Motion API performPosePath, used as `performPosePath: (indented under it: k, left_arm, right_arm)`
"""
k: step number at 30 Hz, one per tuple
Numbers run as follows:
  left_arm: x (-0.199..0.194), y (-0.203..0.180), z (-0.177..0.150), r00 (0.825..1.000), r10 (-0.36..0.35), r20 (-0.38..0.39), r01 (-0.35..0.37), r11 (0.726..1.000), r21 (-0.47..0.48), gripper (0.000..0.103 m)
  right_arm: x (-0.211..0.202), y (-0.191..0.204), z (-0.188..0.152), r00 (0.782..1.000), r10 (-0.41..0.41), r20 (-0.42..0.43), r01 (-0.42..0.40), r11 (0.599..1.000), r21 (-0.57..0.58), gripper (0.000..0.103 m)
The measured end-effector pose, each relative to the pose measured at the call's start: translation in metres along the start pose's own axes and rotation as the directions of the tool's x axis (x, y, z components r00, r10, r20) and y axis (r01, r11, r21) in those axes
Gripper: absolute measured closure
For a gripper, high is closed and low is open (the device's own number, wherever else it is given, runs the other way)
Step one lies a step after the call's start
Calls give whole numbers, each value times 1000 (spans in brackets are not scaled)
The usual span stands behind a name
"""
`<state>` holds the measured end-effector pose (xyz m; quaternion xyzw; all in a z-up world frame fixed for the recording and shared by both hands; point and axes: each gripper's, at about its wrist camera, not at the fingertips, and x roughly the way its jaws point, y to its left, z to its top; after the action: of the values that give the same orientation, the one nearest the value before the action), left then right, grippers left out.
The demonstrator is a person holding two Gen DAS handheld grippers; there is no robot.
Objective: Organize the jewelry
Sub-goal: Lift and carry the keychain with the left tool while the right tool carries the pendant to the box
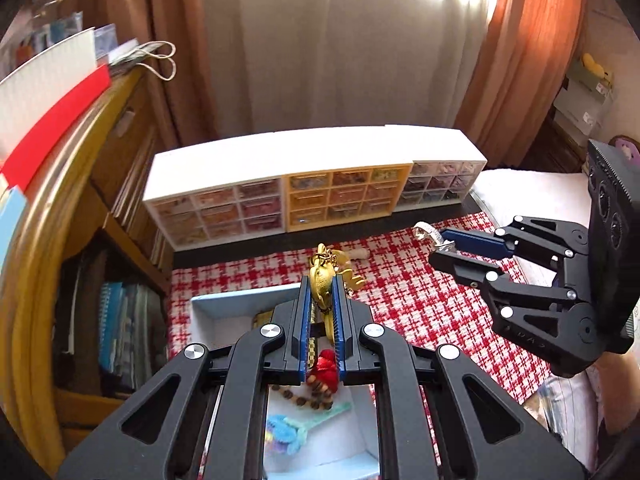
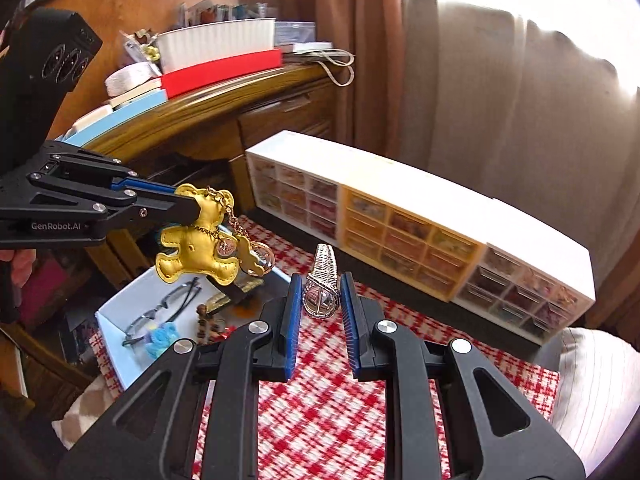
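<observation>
Right wrist view is showing the right gripper [image 2: 320, 300] pinching a silver watch [image 2: 322, 280], band pointing ahead toward the drawer boxes [image 2: 416, 240]; the left gripper [image 2: 192, 206] is pinching a gold bear charm [image 2: 196, 248] above the blue box [image 2: 120, 344], farther from those drawers.

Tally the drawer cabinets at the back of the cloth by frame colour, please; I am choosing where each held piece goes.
White-framed drawer cabinets: 2, the left one and the right one
Yellow-framed drawer cabinets: 1, in the middle
Total: 3
</observation>
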<state>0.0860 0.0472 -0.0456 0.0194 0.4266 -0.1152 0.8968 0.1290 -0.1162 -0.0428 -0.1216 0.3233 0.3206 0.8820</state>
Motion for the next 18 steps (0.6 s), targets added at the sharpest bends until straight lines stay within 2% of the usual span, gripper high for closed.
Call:
performPosePath:
  k: [7, 9, 12, 18]
  left_arm:
    - [-17, 19, -21, 1000, 24, 5, -23, 999, -36, 93]
    - [-18, 24, -29, 998, 62, -3, -62, 997, -38, 93]
    - [-17, 33, -43, 999, 43, -8, -43, 997, -71, 93]
    - [-10, 41, -70, 998, 47, -31, -50, 994, -98, 93]
  right_arm:
    - [7, 35, 8, 999, 42, -3, -43, 999, -34, 83]
    - [8, 43, 9, 999, 49, -5, -50, 998, -43, 83]
    - [13, 53, 9, 998, 63, -13, -64, 997, -45, 83]
    - [34, 73, 0, 994, 91, -59, -94, 994, -53, 83]
